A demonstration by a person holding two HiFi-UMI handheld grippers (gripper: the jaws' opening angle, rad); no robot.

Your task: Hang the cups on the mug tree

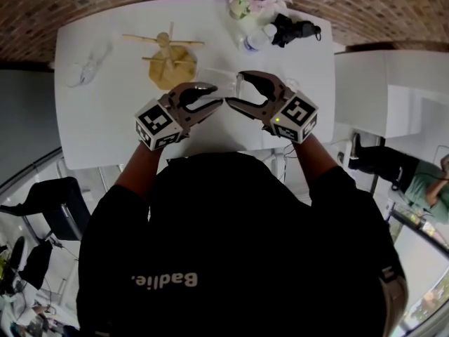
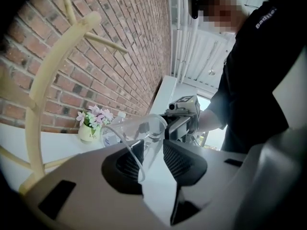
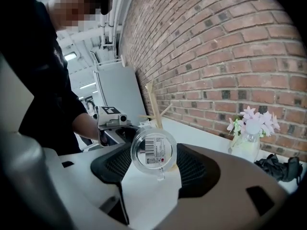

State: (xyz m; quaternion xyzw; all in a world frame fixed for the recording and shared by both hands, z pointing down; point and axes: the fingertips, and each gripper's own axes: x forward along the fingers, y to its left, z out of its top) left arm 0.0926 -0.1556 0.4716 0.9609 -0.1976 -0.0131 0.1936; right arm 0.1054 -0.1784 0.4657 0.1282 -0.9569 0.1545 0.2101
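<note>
Reading print first: cup (image 3: 154, 150) base carries a white sticker (image 3: 152, 152) with a barcode and a small red mark; its fine text is too small to read. Vase (image 2: 89, 132) reads "Life". Shirt (image 1: 231, 258) back reads "Badlie."

Cup: clear, thin-walled, with a thin clear loop handle. It lies on its side in the air over the table (image 1: 105, 125), base toward the right gripper's camera, mouth toward the left one.

Right gripper (image 3: 154, 166): jaws clamped on the cup's base end, one pad on each side of the round wall.

Left gripper (image 2: 152, 152): jaws apart. The handle loop hangs down between them, close by one pad. Pads do not press on it.

Both grippers meet tip to tip at the table's near middle. Mug tree (image 1: 168, 58), pale wood, stands beyond them to the left, apart from the cup, pegs bare. Vase with pink flowers sits at the far edge by the brick wall, a bottle (image 1: 256, 39) just beside it.
</note>
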